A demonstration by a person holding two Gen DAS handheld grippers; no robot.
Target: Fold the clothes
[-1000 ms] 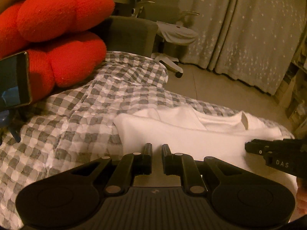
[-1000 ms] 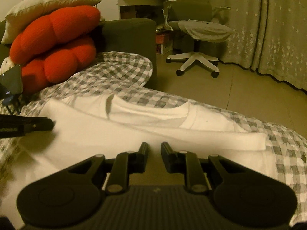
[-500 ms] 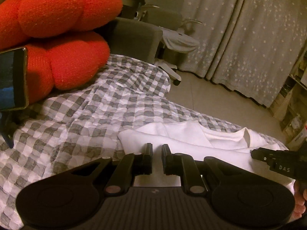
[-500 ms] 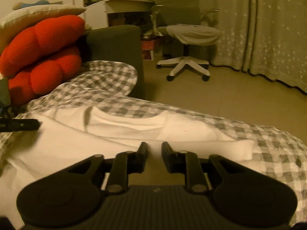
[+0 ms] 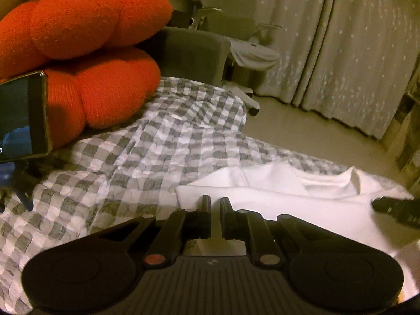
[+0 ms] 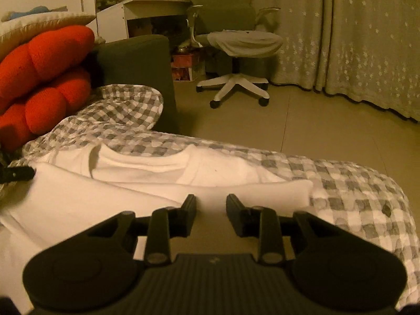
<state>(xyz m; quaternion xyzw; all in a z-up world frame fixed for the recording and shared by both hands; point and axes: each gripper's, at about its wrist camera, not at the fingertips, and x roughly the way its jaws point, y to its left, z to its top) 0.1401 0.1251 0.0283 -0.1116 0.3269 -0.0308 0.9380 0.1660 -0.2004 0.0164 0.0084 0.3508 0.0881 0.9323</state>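
across the lower half of both frames: white shirt (image 6: 147,183) on the checked bedcover (image 6: 354,191), collar toward the top of the frame, near hem doubled over into a thick band sitting just below the collar. so i read it as one lengthwise fold laid, still wide side to side.

left gripper (image 5: 215,210) bottom centre of its view, fingers nearly together with a thin slit between; can't tell if cloth is pinched, the band edge sits right at the tips. right gripper (image 6: 211,210) bottom centre of its view, fingers apart, nothing between them, just over the band.

my call: letting go after a fold. next move probably needs both tips on the band's ends, bringing one side across without dragging the layers.

outward: red cushion (image 5: 92,39) upper left, phone (image 5: 21,115) at left edge, office chair (image 6: 236,44) top centre.
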